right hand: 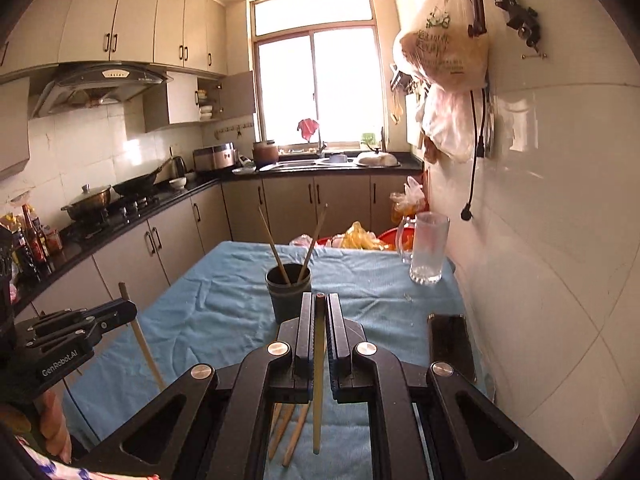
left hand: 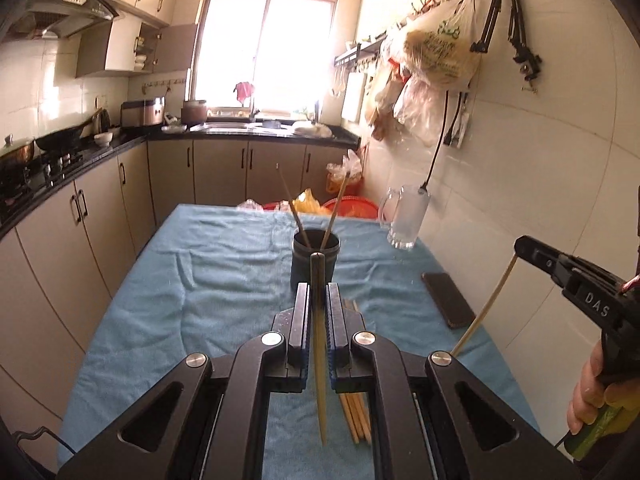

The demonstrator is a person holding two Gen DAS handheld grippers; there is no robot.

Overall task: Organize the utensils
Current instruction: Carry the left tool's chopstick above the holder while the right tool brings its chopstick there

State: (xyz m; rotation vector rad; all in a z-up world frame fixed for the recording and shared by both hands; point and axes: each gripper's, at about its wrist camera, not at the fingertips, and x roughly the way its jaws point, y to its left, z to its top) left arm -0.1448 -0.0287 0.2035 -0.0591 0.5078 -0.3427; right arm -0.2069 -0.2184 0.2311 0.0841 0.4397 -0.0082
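Note:
A dark round cup (left hand: 316,262) (right hand: 289,294) stands mid-table on the blue cloth with two chopsticks (left hand: 334,210) (right hand: 274,246) leaning in it. My left gripper (left hand: 319,292) is shut on a pale chopstick (left hand: 319,360) that hangs down between its fingers, just short of the cup. My right gripper (right hand: 319,304) is shut on another pale chopstick (right hand: 318,384), also short of the cup. Each gripper shows in the other view: the right gripper (left hand: 520,246) at the right edge, the left gripper (right hand: 128,308) at the lower left. Several loose chopsticks (left hand: 356,412) (right hand: 290,428) lie on the cloth below.
A glass mug (left hand: 406,216) (right hand: 428,250) stands by the right wall, and a dark phone (left hand: 448,300) (right hand: 452,344) lies near it. Red basins and plastic bags (right hand: 360,238) sit beyond the table's far end. Kitchen counters (left hand: 60,168) run along the left.

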